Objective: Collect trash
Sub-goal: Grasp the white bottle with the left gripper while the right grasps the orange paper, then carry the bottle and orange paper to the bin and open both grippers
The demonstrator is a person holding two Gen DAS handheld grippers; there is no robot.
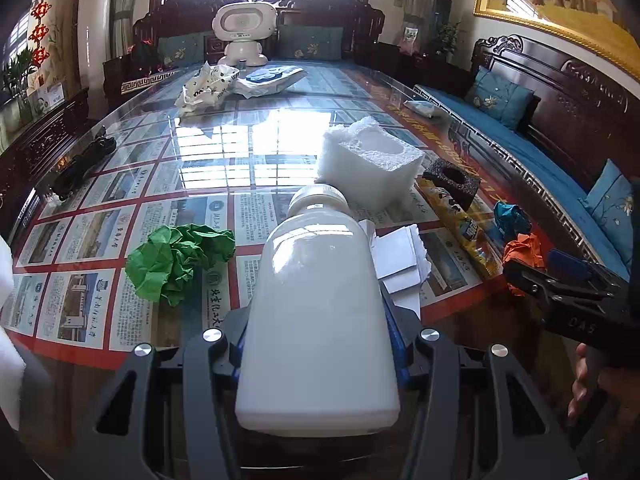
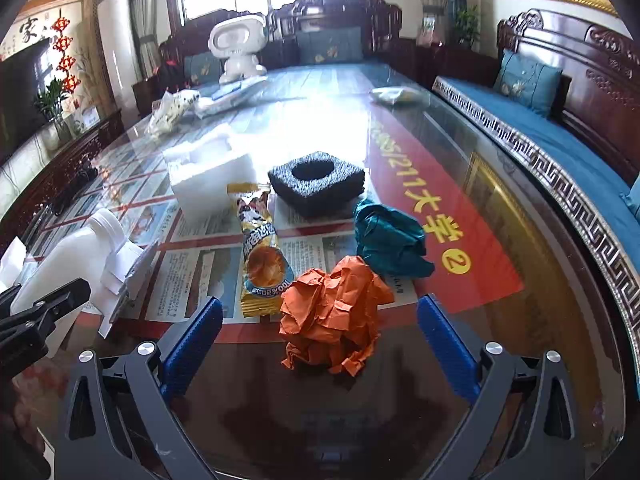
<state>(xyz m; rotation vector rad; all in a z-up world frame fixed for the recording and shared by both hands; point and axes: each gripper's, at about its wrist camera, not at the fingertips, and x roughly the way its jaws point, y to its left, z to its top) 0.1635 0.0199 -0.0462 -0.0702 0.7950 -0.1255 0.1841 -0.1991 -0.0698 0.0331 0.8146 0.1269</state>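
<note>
Trash mostly uncollected on the glass table [image 1: 224, 168]. Left wrist: white bottle [image 1: 320, 312] clamped in left gripper [image 1: 316, 344]; green paper ball [image 1: 176, 260], foam block [image 1: 368, 160] lying loose. Right wrist: right gripper [image 2: 320, 320], jaws wide, framing orange paper ball [image 2: 332, 316]; snack wrapper [image 2: 260, 256], teal paper [image 2: 388, 240] waiting.

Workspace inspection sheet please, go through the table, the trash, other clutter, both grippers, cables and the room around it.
Surface: glass-topped table over printed sheets, strong window glare.
Job's things: white bottle gripped; orange paper ball, teal paper ball, green paper ball, snack wrapper, white foam block, black foam block, torn white paper.
Clutter: white robot toy, crumpled bags at far end.
Grippers: left gripper shut on the bottle; right gripper open around the orange ball.
Cables: nothing seen.
Surroundings: carved wooden benches, blue cushions, framed painting.
</note>
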